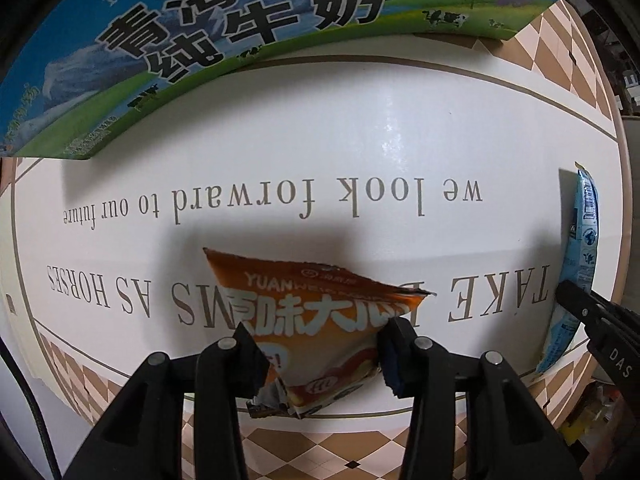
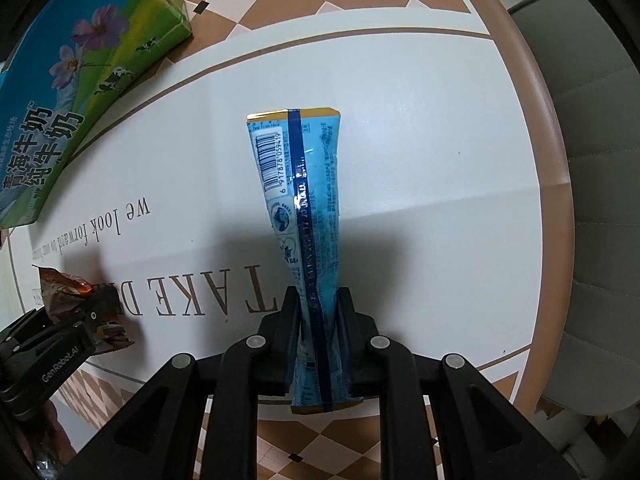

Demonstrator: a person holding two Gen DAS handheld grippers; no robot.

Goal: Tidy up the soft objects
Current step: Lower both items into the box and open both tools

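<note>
Left gripper [image 1: 320, 350]: clamped on the orange snack bag [image 1: 316, 324] near its torn lower end, the bag held just above the worktop [image 1: 360, 128].
Right gripper [image 2: 318, 320]: clamped on the blue packet [image 2: 302, 208] low on its length, the upper part standing free beyond the fingers.
Orange snack bag feel: thin crinkly film, light and probably mostly air; it buckles under the squeeze, so a firm pinch may crush what is inside.
Blue packet feel: slim, soft and glossy, likely slippery; held near one end, the free end may droop or swing.
Where to hold: sealed edges and the mid-body look safest; the torn foil corner could rip further.
Milk carton box [image 1: 168, 52]: stands at the far side of the worktop, well apart from both bags and to the left.
Open room: the white printed middle lies bare between bags and box.
Edges: the rounded rim [image 2: 552, 160] is close on the right, a grey chair [image 2: 592, 200] just beyond it; the two grippers sit near each other, so sideways moves risk a bump.
</note>
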